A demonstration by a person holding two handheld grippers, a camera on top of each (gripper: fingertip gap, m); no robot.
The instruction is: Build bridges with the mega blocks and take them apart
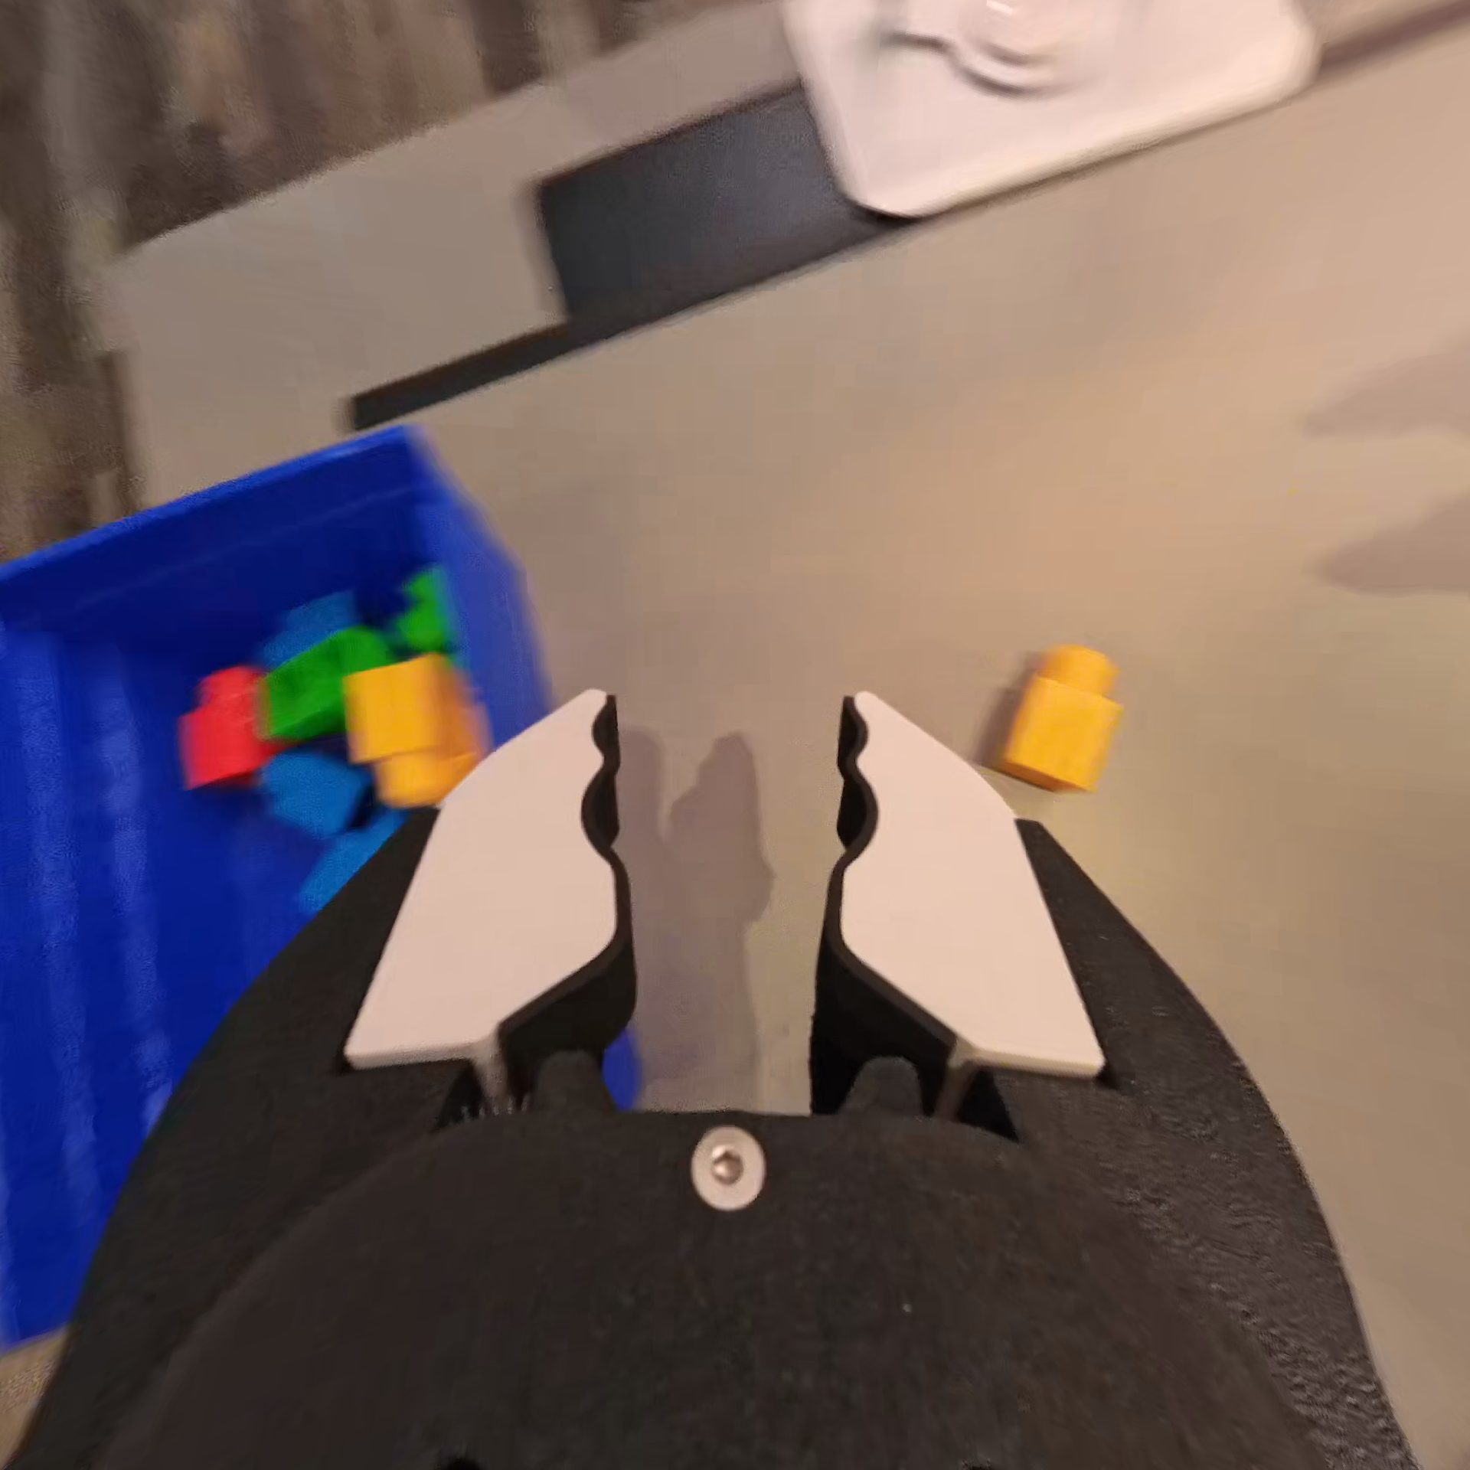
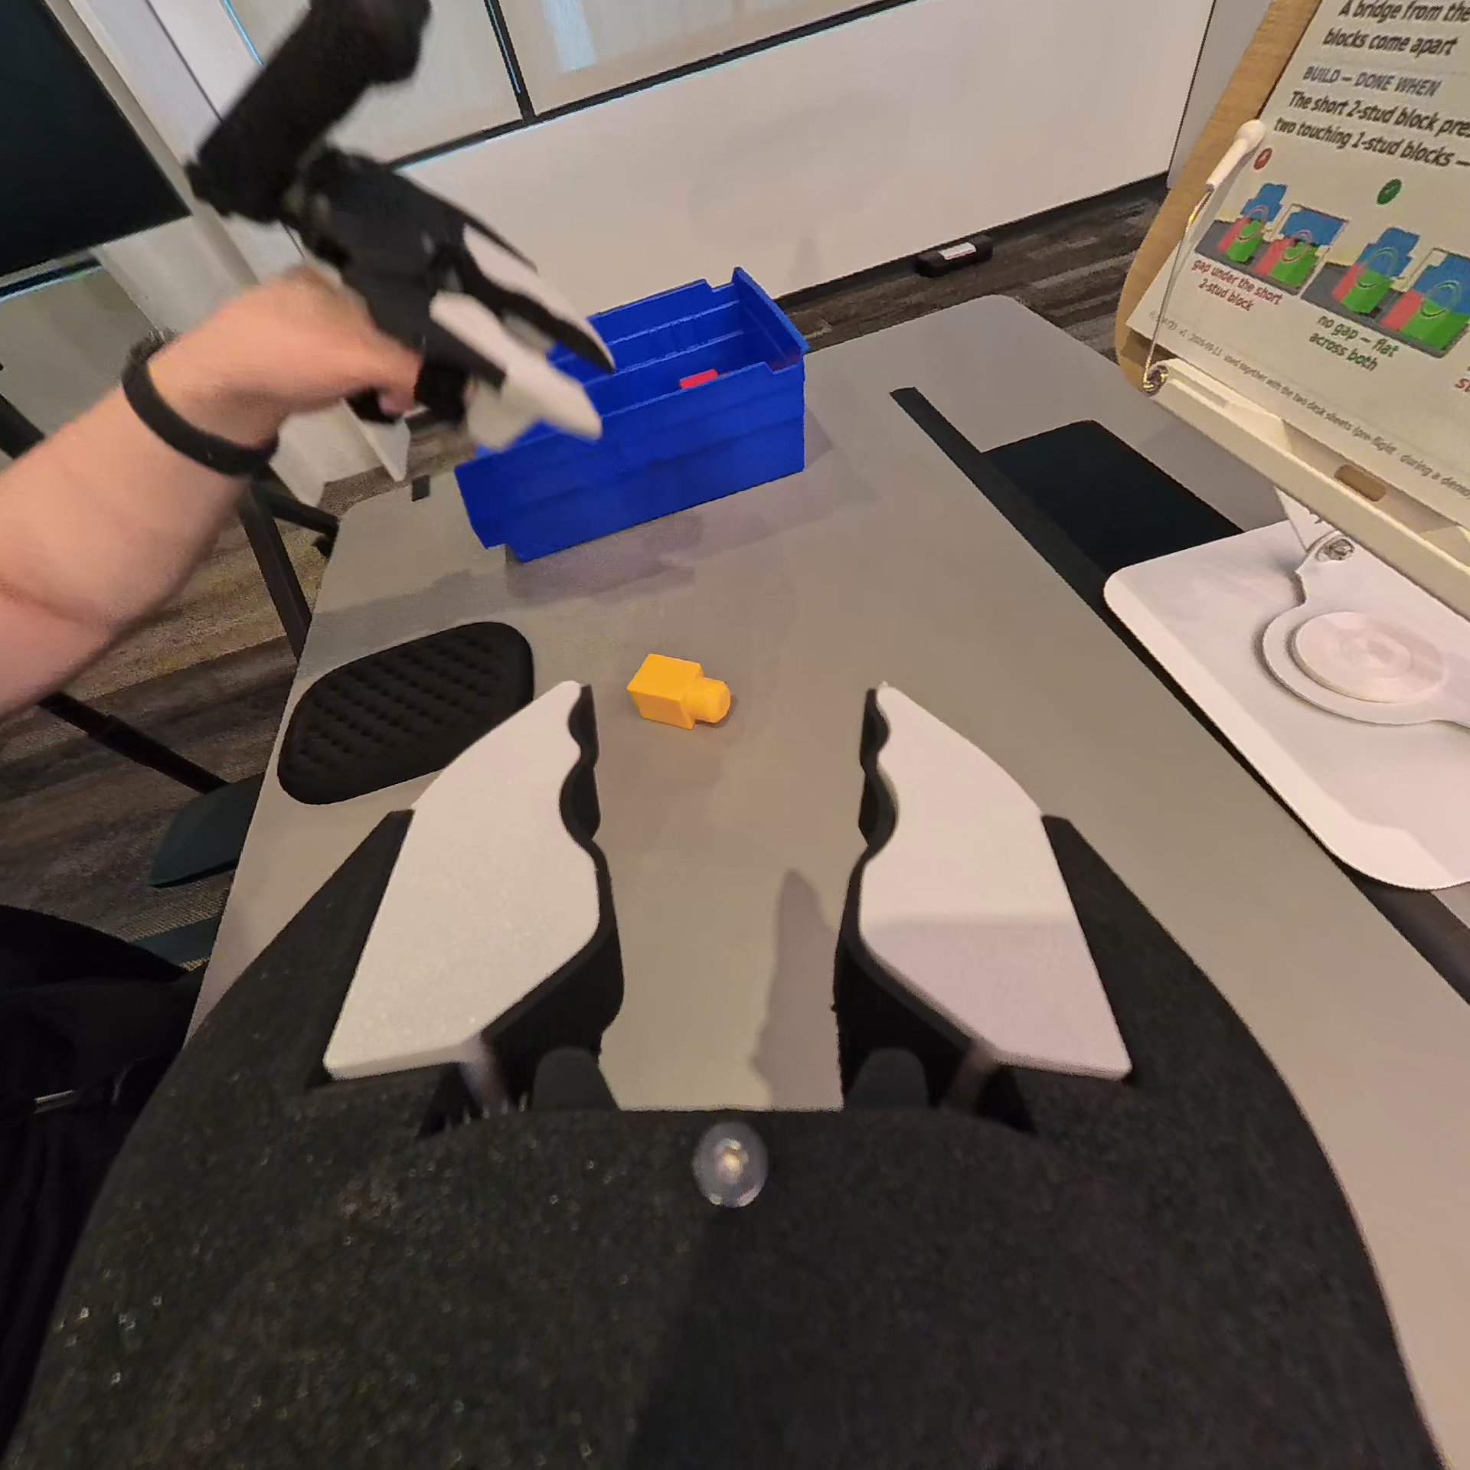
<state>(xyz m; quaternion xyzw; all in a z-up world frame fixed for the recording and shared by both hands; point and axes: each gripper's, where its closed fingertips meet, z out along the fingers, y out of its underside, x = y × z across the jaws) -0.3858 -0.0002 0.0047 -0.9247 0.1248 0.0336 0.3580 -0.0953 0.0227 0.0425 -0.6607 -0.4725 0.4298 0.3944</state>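
Note:
A yellow one-stud block [image 1: 1058, 720] lies on its side on the grey table [image 1: 954, 477], right of my left gripper [image 1: 728, 700], which is open and empty. The blue bin [image 1: 119, 795] at the left holds several loose blocks: red [image 1: 223, 736], green [image 1: 326, 680], yellow [image 1: 406, 716] and blue. In the right wrist view the same yellow block [image 2: 676, 690] lies just ahead of my right gripper [image 2: 728, 692], which is open and empty above the table. The left gripper [image 2: 557, 382] shows there too, held in the air by a hand over the near rim of the blue bin [image 2: 652, 445].
A white stand base [image 2: 1304, 676] with an instruction sheet [image 2: 1352, 199] on a board stands at the right. A black dimpled pad [image 2: 406, 708] lies at the table's left edge. A black strip and panel [image 2: 1098, 493] cross the table behind. A forearm reaches in from the left.

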